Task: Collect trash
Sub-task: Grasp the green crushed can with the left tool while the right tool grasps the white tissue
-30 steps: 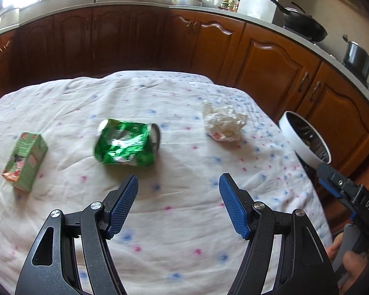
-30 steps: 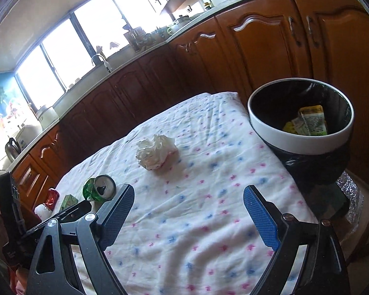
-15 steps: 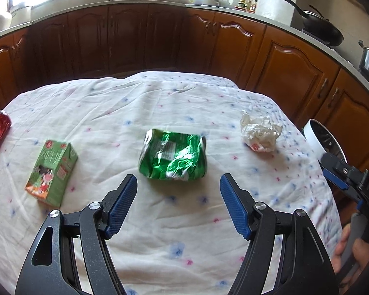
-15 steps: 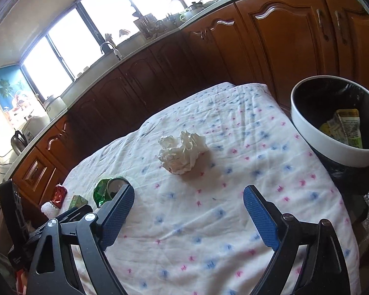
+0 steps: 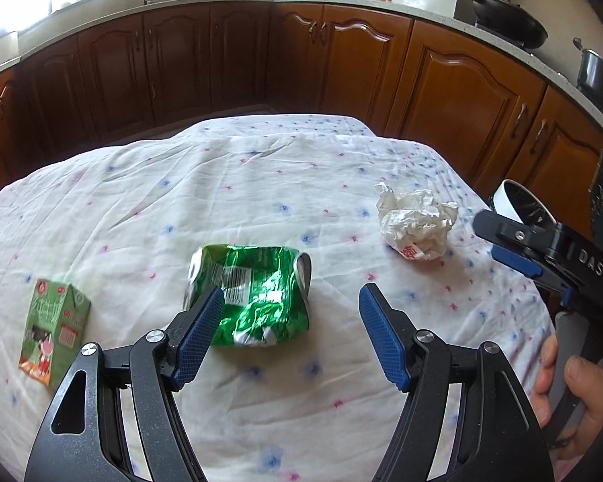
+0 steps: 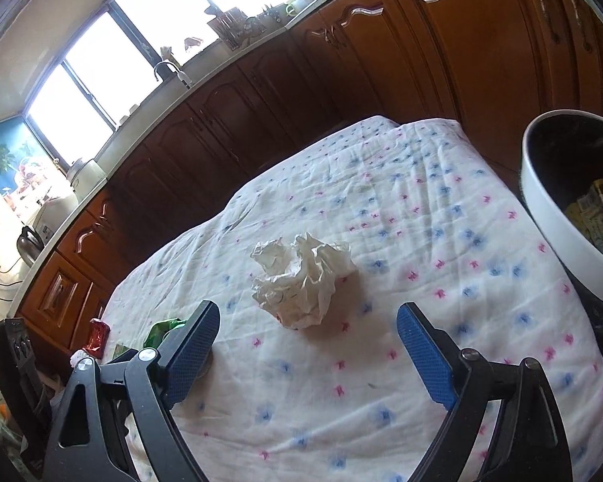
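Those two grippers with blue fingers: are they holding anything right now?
No. The left gripper and right gripper are both open and empty.

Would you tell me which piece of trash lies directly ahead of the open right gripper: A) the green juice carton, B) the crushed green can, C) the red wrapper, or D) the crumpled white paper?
D: the crumpled white paper sits just beyond the open right gripper.

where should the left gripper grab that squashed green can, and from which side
Across the flattened middle of the crushed green can, coming from above. It lies on its side on the tablecloth, with its ends to the left and right, so the dented walls give the left gripper flat faces. Its jaws are open, probably wide enough.
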